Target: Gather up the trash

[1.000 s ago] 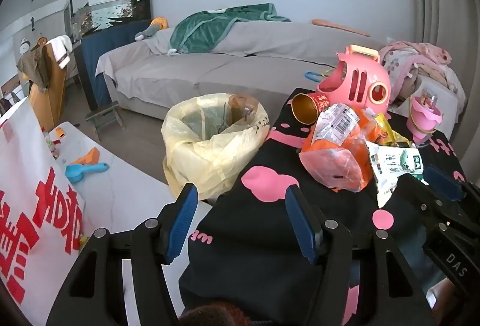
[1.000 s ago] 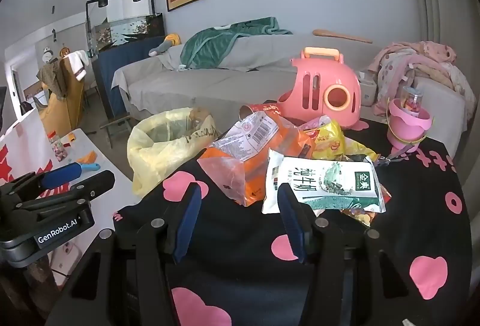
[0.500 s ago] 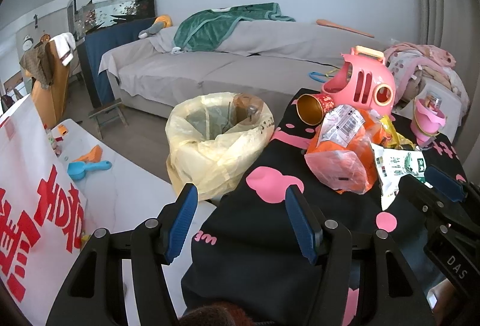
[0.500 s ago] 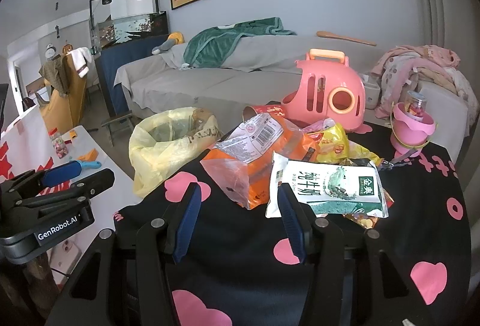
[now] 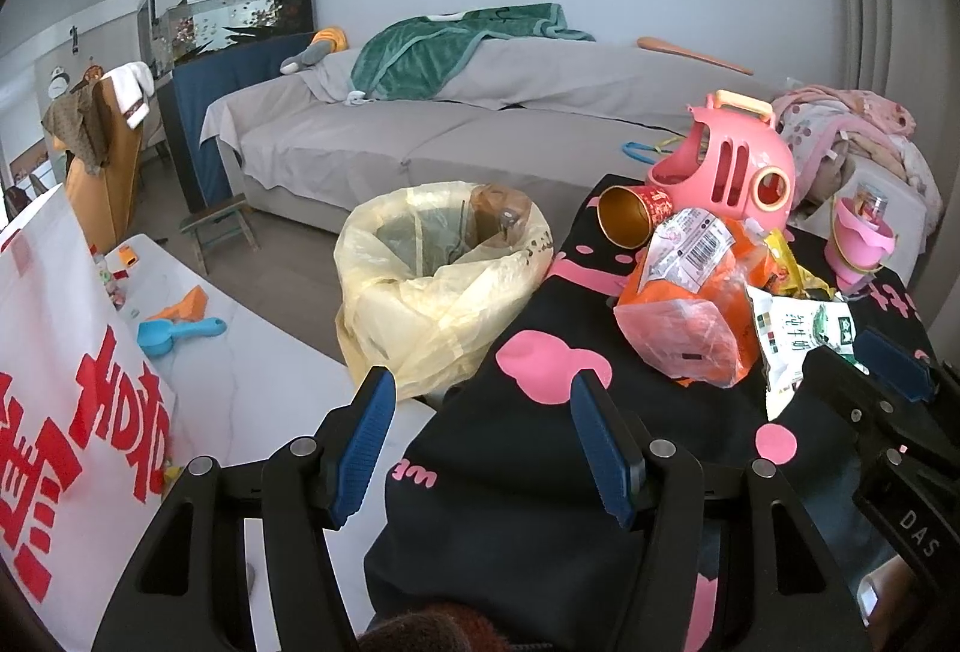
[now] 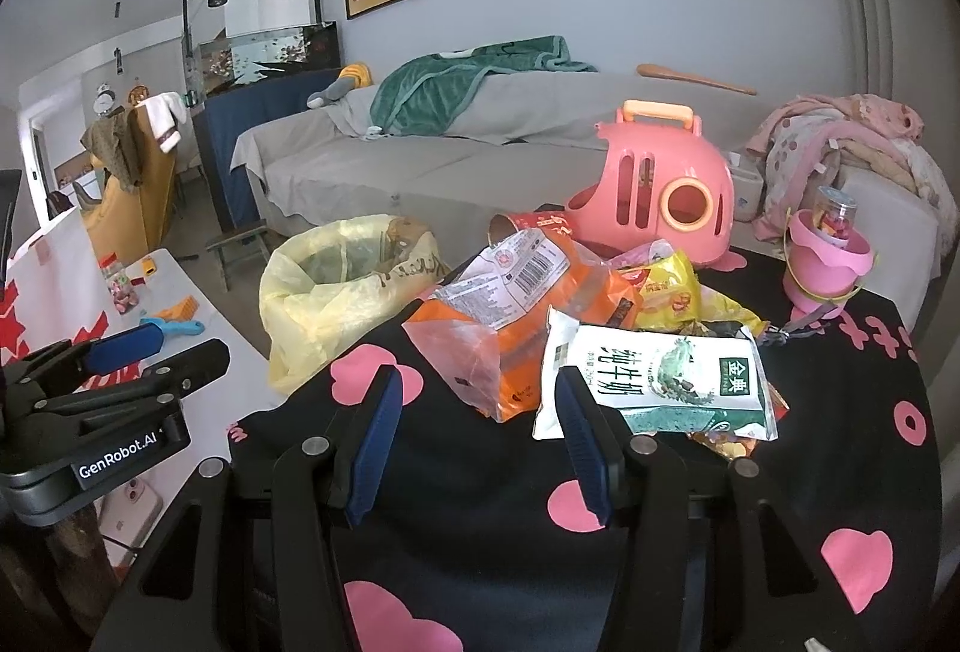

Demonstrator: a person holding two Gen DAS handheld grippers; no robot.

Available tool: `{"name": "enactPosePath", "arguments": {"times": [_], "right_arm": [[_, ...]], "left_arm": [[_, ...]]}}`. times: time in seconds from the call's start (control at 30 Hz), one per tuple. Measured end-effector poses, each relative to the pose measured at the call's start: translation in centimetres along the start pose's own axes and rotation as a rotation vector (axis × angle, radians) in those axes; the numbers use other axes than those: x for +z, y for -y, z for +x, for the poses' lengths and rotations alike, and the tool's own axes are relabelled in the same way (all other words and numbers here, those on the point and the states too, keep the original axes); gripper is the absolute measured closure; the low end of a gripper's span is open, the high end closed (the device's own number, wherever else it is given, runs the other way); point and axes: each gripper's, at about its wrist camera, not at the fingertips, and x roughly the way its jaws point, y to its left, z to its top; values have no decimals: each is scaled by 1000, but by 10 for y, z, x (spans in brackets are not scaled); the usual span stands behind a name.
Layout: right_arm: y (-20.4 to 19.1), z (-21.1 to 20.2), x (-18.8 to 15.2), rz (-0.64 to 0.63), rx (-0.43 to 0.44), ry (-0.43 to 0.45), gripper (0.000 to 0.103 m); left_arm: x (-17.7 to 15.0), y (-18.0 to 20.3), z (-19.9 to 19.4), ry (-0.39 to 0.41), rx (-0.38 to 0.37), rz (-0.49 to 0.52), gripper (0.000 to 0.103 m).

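Black cloth with pink shapes [image 6: 480,502] is spread over the table, and on it a heap of trash is piled: an orange wrapper [image 6: 522,304], a green-and-white milk pouch [image 6: 654,382], yellow packets [image 6: 672,292] and a red-and-gold paper cup [image 5: 630,214]. Both the left gripper [image 5: 483,436] and the right gripper [image 6: 474,436] are held with jaws spread and nothing between them, so the heap is judged untouched and nearly all of the collecting left. Just beside the table a bin lined with a yellow bag [image 5: 432,286] is seen, with 1 brownish item at its far rim, while a pink bucket [image 6: 825,262] holds a small jar.

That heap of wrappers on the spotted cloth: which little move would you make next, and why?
Probably ease the right tongs forward onto the white milk pouch. Both tongs are open and empty, that pouch lies nearest on top of the heap, just beyond the right fingertips, and the yellow-lined bin stands open to the left.
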Motion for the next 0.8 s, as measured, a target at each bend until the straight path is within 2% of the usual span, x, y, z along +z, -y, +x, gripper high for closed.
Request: {"name": "enactPosePath", "arguments": {"times": [0.8], "right_arm": [[6, -7, -2, 9, -14, 19, 53]], "left_arm": [[-2, 0, 0, 4, -2, 4, 42]]}}
